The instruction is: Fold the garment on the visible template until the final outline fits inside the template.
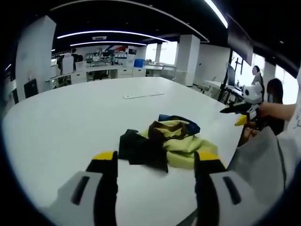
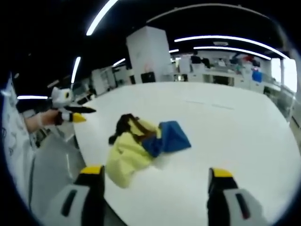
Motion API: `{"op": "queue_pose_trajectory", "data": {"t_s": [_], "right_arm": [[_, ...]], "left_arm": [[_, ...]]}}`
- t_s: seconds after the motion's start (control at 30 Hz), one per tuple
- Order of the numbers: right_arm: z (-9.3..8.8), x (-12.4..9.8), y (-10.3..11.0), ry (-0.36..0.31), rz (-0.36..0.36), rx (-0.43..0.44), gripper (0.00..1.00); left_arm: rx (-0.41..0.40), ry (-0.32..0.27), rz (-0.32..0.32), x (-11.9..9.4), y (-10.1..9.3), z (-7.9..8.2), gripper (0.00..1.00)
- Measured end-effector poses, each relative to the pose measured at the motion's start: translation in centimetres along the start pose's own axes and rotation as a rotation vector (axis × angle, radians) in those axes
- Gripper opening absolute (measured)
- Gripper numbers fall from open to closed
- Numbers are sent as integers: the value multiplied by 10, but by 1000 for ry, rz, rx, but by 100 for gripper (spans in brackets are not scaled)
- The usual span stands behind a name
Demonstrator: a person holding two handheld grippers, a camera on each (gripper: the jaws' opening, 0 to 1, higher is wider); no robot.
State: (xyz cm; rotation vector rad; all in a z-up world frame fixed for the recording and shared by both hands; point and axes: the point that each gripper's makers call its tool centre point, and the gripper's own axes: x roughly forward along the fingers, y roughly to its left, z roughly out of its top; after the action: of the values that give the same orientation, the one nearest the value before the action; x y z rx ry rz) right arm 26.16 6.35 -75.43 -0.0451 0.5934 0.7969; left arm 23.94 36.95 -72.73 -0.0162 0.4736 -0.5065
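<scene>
Garment: the crumpled garment (image 1: 164, 141) lies bunched in a heap of yellow, black, brown and blue on the white table (image 1: 70, 117), close to the table's near edge; no flat outline, folds piled on each other.
Left gripper: the left gripper (image 1: 155, 162) hangs over the table just short of the garment, jaws spread wide, yellow-tipped, nothing between them; the heap sits right ahead of the gap.
Right gripper: the right gripper (image 2: 157, 176) hovers on the garment's other side, jaws wide apart and empty, the yellow flap nearest its left jaw.
Around the garment: bare table on every side; a thin flat strip (image 1: 143, 95) lies well beyond it.
Beyond the table: office desks (image 1: 113, 70) and a white pillar (image 2: 148, 54) stand far behind the garment.
</scene>
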Motion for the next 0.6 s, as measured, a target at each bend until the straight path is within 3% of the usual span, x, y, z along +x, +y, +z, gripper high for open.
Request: {"op": "queue_pose_trajectory", "data": {"t_s": [0.37, 0.6], "right_arm": [[-1, 30, 12, 27, 25, -50, 79], [0, 49, 14, 33, 32, -78, 65]], "left_arm": [[0, 27, -8, 28, -10, 2, 47], [18, 55, -48, 55, -14, -1, 38]]}}
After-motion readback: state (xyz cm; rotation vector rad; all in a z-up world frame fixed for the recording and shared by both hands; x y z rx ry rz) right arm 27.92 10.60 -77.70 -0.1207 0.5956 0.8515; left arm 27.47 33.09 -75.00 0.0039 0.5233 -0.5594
